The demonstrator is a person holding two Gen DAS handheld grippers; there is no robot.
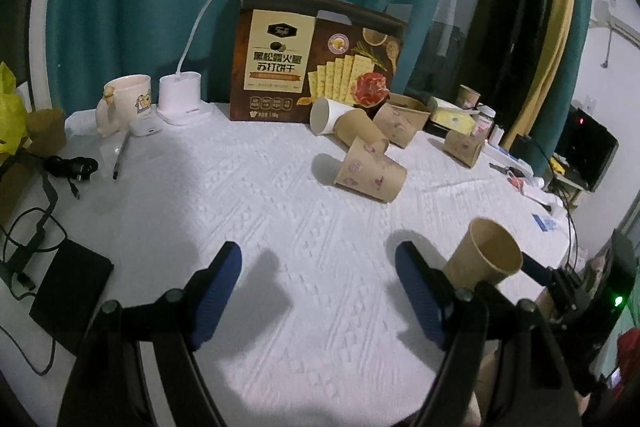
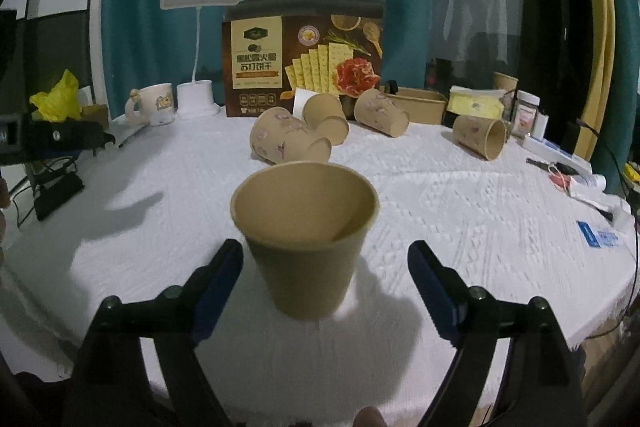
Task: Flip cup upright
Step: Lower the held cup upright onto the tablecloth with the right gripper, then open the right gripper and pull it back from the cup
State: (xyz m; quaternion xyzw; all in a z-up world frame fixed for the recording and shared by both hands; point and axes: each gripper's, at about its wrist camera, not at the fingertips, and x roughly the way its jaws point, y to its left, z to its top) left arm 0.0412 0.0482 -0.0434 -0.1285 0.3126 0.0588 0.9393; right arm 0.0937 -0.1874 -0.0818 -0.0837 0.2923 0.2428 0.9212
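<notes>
toppled cups (image 2: pixel 290 141) behind upright cup (image 2: pixel 306 239)

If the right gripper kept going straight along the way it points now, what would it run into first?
The upright plain paper cup. It stands on the white tablecloth between the open fingers of the right gripper, neither pad touching it. Pushed on, the gripper's body would probably hit the cup's lower wall, though depth is hard to judge.
</notes>
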